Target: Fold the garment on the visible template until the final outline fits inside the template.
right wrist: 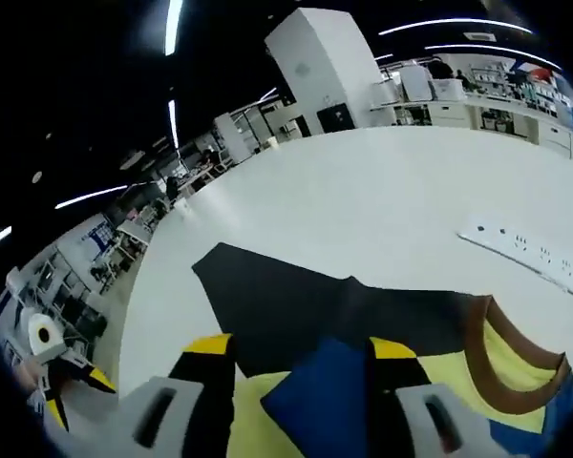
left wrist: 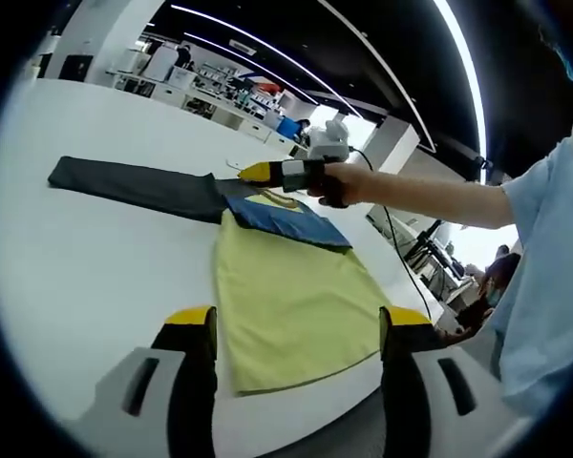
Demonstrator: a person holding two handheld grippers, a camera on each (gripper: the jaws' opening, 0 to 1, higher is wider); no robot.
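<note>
- The garment [left wrist: 291, 305] is a soft yellow T-shirt with blue sleeves and a brown-ribbed collar [right wrist: 504, 367], lying flat on a smooth white table [left wrist: 95, 277].
- In the left gripper view its long axis runs from the hem, near the camera, to the collar at the far end.
- A dark grey, flat rectangular template [left wrist: 138, 186] stretches sideways from the collar end, partly under the shirt; its far corner looks pointed in the right gripper view.
- The left gripper [left wrist: 296, 334] hovers near the hem, its yellow-tipped black jaws spread wide with nothing between them.
- The right gripper [left wrist: 258, 173], held by a hand [left wrist: 349, 183], sits at the blue shoulder; whether its jaws pinch the blue cloth, I cannot tell.
- A white power strip [right wrist: 530, 253] lies further along the table.
- Around is an open-plan workspace with ceiling light strips, a white pillar [right wrist: 329, 62] and benches.
</note>
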